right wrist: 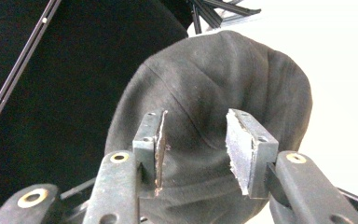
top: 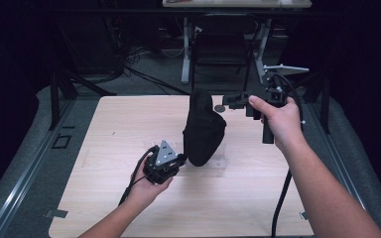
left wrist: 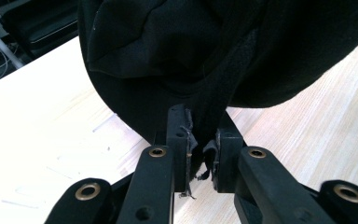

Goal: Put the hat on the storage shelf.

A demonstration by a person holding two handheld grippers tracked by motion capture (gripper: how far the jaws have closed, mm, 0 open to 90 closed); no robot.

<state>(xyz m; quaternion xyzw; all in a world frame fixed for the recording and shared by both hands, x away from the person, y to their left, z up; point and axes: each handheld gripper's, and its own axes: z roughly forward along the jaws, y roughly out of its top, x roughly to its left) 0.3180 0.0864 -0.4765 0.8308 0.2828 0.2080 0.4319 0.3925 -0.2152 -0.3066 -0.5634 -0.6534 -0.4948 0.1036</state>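
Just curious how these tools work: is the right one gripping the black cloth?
No, the right gripper has its jaws spread apart, with the black cloth beyond them, not between.

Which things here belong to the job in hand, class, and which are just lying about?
In the job:
black cloth bag
left gripper, shut on its edge
right gripper, open above the bag
wooden table

Lying about:
chair behind the table
floor cables

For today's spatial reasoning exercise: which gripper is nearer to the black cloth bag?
Left. The left gripper is shut on the black cloth bag at its lower edge; the right gripper is open, just short of its top.
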